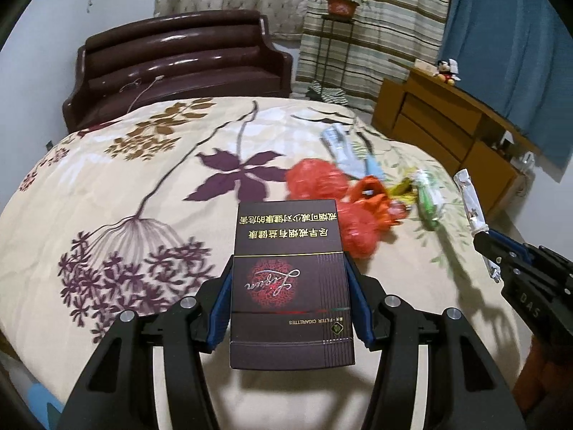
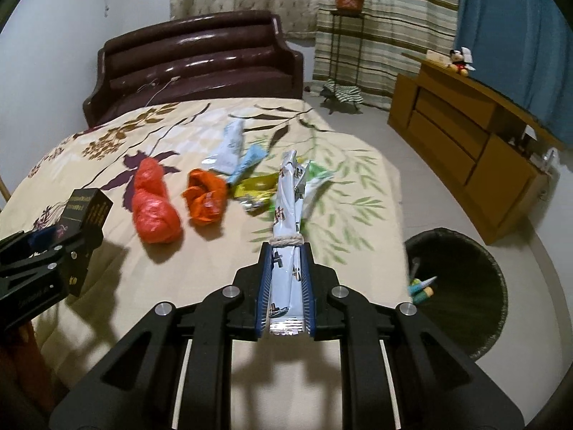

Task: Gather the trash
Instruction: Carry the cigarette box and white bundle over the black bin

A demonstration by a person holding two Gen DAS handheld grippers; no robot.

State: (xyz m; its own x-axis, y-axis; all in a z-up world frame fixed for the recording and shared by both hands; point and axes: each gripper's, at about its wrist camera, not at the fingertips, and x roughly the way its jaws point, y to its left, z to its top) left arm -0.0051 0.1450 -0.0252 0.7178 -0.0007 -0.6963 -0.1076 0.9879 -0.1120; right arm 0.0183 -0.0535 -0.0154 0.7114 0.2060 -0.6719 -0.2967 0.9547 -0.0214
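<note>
Left gripper point(image 1: 290, 279): jaws half open, clamping cigarette box point(image 1: 288, 251), frame centre. Right gripper point(image 2: 285, 272): jaws closed on rolled wrapper point(image 2: 284, 215), centre. Bin point(image 2: 462, 286): lower right. Remaining trash point(image 2: 155, 204): on bed point(image 2: 107, 286), mid-frame.

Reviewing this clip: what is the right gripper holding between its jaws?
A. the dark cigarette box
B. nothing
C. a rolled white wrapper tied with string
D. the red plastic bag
C: in the right wrist view the right gripper has its jaws shut on the rolled white wrapper, while the cigarette box sits in the left gripper.
</note>
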